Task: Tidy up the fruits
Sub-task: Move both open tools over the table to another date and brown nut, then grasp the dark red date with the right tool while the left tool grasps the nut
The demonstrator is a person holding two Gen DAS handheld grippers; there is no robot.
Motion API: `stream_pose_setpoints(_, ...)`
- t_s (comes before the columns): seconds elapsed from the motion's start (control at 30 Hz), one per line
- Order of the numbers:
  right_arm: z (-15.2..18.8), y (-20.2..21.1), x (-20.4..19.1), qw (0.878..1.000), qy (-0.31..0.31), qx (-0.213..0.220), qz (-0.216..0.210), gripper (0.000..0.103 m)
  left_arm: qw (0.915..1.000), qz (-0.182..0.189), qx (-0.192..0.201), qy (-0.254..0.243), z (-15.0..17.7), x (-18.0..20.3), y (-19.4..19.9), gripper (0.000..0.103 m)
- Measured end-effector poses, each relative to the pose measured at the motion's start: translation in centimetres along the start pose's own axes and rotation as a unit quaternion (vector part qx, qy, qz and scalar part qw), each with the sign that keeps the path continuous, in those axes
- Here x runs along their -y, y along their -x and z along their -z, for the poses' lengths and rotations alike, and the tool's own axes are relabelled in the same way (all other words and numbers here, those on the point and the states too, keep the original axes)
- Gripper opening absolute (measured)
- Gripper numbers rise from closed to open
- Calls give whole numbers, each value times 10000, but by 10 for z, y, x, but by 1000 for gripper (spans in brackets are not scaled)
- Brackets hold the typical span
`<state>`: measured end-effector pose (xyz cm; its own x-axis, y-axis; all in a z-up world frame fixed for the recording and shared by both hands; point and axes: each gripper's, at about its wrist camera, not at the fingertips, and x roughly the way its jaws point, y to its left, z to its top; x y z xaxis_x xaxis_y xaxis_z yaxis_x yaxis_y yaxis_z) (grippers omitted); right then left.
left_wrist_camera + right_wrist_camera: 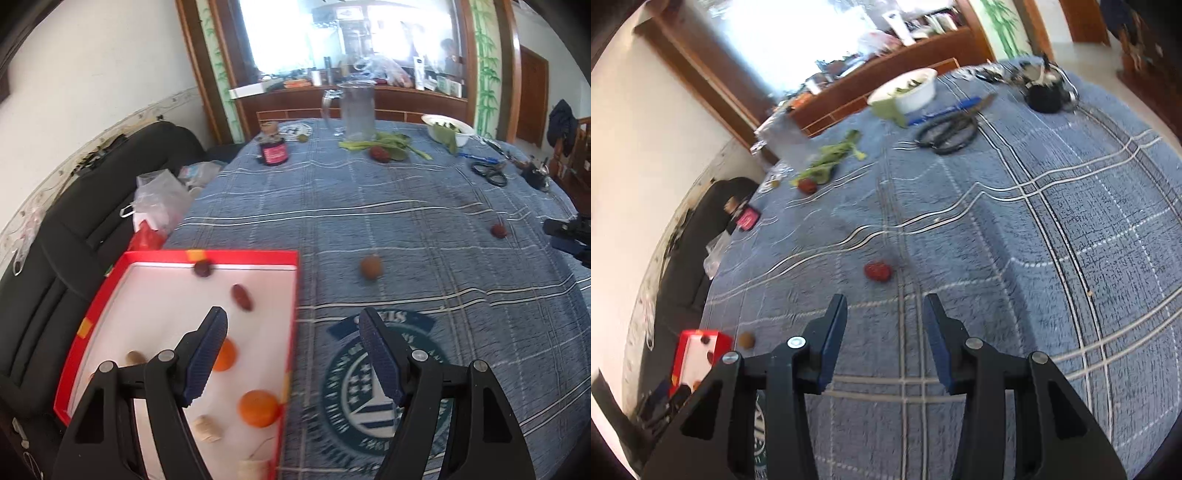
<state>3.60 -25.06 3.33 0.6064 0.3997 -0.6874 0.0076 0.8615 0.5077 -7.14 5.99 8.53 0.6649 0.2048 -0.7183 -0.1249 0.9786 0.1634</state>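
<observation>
A red-rimmed white tray [243, 255] lies at the table's near left and holds two oranges [258, 408], dark red fruits [242, 297] and pale pieces. My left gripper [293, 323] hangs open and empty over the tray's right rim. On the blue checked cloth lie a brown round fruit [370, 267], a small red fruit [498, 230] and another red fruit [380, 153] near the greens. My right gripper [885, 308] is open and empty, just short of the small red fruit [877, 271]. The tray [687, 338] and brown fruit [746, 339] show far left in the right wrist view.
A glass pitcher [356, 110], a dark jar [273, 151], leafy greens [391, 142], a white bowl [448, 127], scissors [947, 131] and a blue pen [945, 109] stand toward the far side. A dark sofa [74, 229] with plastic bags flanks the table's left edge.
</observation>
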Motion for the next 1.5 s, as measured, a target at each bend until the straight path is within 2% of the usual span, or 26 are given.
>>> stream_pose_setpoints(0.17, -13, -30, -5, 9997, -101, -217, -24, 45, 9999, -12, -108, -71, -9, 4, -12, 74)
stream_pose_setpoints(0.3, -22, -57, -22, 9995, 119, -277, 116, 45, 9998, -28, -199, -41, -11, 0, -21, 74)
stream_pose_setpoints(0.43, -27, -76, -23, 9988, 194, -292, 335, 45, 9996, -31, -289, -1, -10, -2, -29, 74)
stream_pose_setpoints(0.53, -26, -87, -15, 9991, 89, -404, 74, 45, 9994, 1, -336, -8, -11, -1, -32, 74)
stream_pose_setpoints(0.67, -23, -86, -18, 9986, 357, -398, -15, 45, 9991, -17, -413, -51, -12, 2, -38, 74)
stream_pose_setpoints(0.87, -25, -88, -14, 9924, 92, -876, -862, 45, 9985, -113, -536, 75, -7, 4, -45, 74)
stream_pose_setpoints(1.0, -24, -83, -12, 9957, 130, -747, -528, 45, 9982, -163, -581, 74, -5, 8, -45, 74)
stream_pose_setpoints(1.1, -23, -88, -14, 9958, 99, -760, -492, 45, 9983, -191, -556, -7, -5, 12, -42, 74)
stream_pose_setpoints(1.2, -22, -91, -21, 9973, 281, -585, -342, 45, 9984, -198, -528, -103, -7, 16, -41, 74)
stream_pose_setpoints(1.27, -21, -91, -26, 9973, 482, -525, -159, 40, 9983, -197, -524, -138, -8, 17, -42, 74)
stream_pose_setpoints(1.33, -19, -92, -32, 9962, 683, -460, 271, 20, 9985, -136, -507, -174, -9, 18, -42, 73)
stream_pose_setpoints(1.5, -15, -92, -40, 9913, 1102, -371, 612, 20, 9981, -11, -581, -188, -12, 22, -47, 69)
